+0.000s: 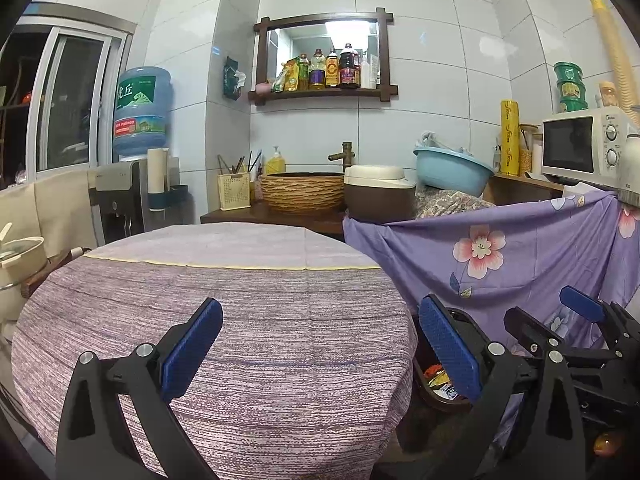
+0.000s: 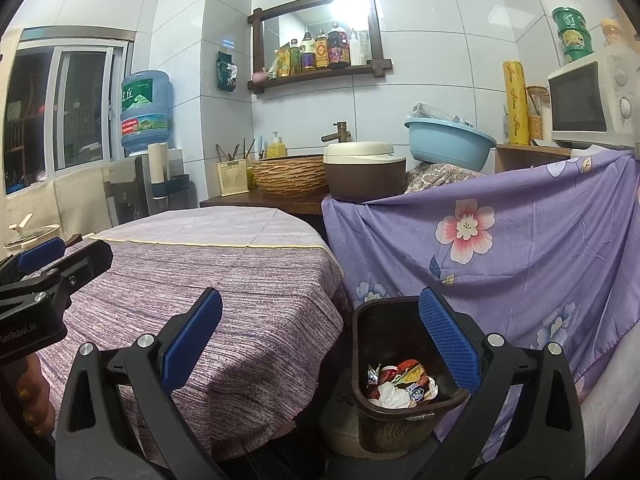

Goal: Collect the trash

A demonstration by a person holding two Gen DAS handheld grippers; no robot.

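- Woven purple-and-cream cloth, ribbed in fine horizontal threads, covers the round tabletop (image 1: 248,320); a paler band with a yellow hem lies across its 12 o'clock edge.
- Left gripper (image 1: 320,348) hangs over the cloth, jaws spread wide and holding nothing; its blue pads (image 1: 192,348) are stippled rubber on black plastic arms with silver rivets.
- Right gripper (image 2: 320,344) is likewise wide open and empty, one pad over the cloth edge, the other in front of the bin's rim.
- In the left view the right gripper shows at 4 o'clock; in the right view the left one enters at 9 o'clock.
- Bin (image 2: 372,424), dark brown with a wood-grain textured wall and rounded rectangular mouth, stands on the floor just beside the tabletop, at 5 o'clock in the right view.
- Trash (image 2: 400,384) sits at the bin's bottom: crumpled white paper and glossy red, yellow and blue wrappers.
- Smooth lilac sheet (image 2: 500,248) printed with pink and pale blue flowers drapes in soft folds at 3 o'clock, behind the bin.
- Beyond the tabletop, at 12 o'clock: a coiled wicker basin (image 1: 302,192), a brown rice cooker (image 1: 378,196) with a cream lid, and a blue plastic tub (image 1: 452,172).
- Glossy white wall tiles back a dark wooden mirror shelf (image 1: 324,94) of bottles.
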